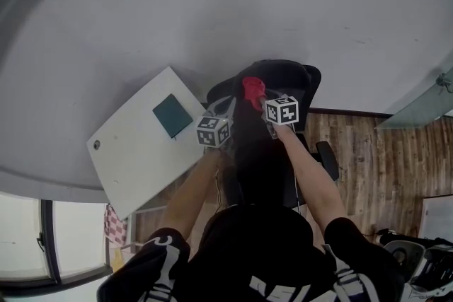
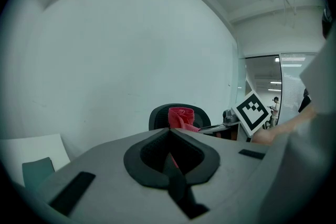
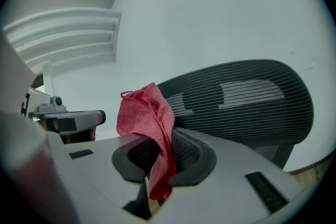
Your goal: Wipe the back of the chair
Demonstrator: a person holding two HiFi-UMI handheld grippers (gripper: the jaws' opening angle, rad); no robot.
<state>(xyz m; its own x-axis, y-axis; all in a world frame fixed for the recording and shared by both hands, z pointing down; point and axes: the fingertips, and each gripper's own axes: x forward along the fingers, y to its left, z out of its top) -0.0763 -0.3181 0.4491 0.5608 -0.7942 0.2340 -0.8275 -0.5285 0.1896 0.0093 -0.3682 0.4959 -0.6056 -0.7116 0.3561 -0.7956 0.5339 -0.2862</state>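
Two grippers are held up side by side just short of the chair (image 1: 287, 78), which is stood by the far wall (image 1: 212, 3). R gripper (image 3: 159, 140): jaws are closed on a red cloth (image 3: 147, 115). The cloth's upper part is bunched above the jaws and its lower end is hung down through the seam btwn them. L gripper (image 2: 169, 138): jaws are brought together, w/ nothing gripped made out btwn them.

The chair back (image 3: 247, 99), black ribbed mesh, is seen filling the right half of the right gripper view, just past the cloth. The cloth is overlapped w/ the back's left edge there; contact can't be told. In the head view the cloth is seen at the top left of the chair back, just far of the R gripper's marker cube (image 1: 282, 110). From the left gripper view the cloth is seen in front of the back's upper rim, w/ the R cube off to the right.

A white tabletop (image 1: 134, 152) is set to the left of the chair, tilted in the head view, w/ a teal pad (image 1: 172, 115) laid on its far part. Wood floor (image 1: 382, 152) is shown to the right of the chair.
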